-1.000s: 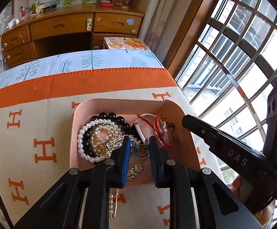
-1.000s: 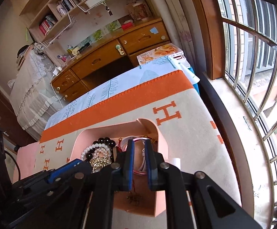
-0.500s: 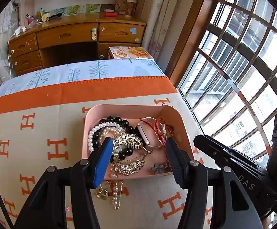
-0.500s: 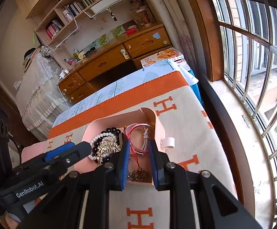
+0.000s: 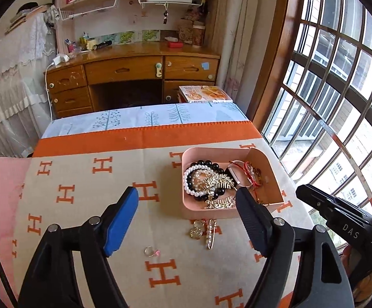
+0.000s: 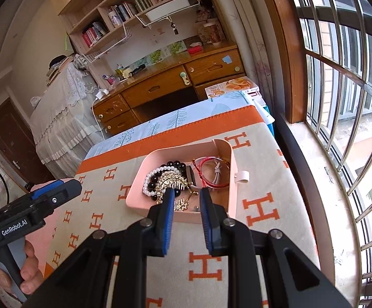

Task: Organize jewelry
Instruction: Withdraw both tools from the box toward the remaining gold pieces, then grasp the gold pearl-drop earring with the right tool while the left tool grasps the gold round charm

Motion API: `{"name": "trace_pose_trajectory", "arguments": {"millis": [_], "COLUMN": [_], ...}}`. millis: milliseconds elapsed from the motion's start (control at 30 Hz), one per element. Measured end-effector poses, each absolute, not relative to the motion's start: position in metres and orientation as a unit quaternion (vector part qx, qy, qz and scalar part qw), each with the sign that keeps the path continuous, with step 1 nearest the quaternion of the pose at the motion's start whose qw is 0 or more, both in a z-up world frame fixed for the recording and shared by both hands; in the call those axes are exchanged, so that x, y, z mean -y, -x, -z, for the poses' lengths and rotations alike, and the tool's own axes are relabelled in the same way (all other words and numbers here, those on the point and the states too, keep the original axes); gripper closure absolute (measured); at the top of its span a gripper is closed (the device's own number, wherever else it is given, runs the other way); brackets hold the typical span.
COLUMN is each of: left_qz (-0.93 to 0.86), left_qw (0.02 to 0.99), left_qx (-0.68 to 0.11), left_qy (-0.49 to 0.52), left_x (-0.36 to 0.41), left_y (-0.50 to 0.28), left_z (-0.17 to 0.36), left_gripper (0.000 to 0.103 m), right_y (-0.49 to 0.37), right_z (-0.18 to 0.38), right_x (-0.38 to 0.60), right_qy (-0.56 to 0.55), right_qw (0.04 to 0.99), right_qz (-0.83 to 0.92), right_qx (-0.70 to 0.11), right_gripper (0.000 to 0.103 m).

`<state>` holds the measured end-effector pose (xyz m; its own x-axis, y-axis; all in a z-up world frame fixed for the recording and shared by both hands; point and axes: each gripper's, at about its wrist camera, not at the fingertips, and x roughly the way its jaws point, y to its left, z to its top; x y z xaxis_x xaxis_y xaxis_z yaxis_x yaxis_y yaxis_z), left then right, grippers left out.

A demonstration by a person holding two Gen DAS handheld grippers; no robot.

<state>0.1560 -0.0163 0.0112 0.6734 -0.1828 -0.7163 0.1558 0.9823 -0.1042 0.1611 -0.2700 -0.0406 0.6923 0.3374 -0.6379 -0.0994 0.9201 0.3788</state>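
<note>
A pink tray sits on the H-patterned cloth. It holds a pearl bracelet, black beads, a gold leaf brooch and a red cord bracelet. On the cloth in front of it lie a gold charm, a pearl pin and a small ring. My left gripper is wide open and empty, raised above the loose pieces. My right gripper is open a little and empty, just short of the tray's near wall.
The cloth covers a table that ends near the window on the right. A white ring-shaped piece lies beside the tray's right wall. A wooden desk stands behind.
My left gripper opened wide, drew back from the tray and rose. The right gripper also backed out of the tray and opened slightly. The loose pieces on the cloth came into view.
</note>
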Motion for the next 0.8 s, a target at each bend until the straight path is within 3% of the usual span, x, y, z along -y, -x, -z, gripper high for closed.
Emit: {"name": "trace_pose_trajectory", "arguments": {"millis": [400,800], "left_qz": [0.072,0.074], "left_qw": [0.928,0.903], "left_qx": [-0.365,-0.423], "left_qy": [-0.007,-0.029], "left_x": [-0.017,-0.037], "left_y": [-0.122,-0.126], "left_z": [-0.031,0.034], "left_gripper": [0.014,0.014], "right_y": [-0.14,-0.169], "right_z": [0.016,0.071], "right_x": [0.232,0.181], "right_qy": [-0.116,-0.099], "right_qw": [0.908,0.86], "right_qz": [-0.159,-0.184], "right_qx": [-0.37,-0.466], "right_gripper": [0.083,0.083]}}
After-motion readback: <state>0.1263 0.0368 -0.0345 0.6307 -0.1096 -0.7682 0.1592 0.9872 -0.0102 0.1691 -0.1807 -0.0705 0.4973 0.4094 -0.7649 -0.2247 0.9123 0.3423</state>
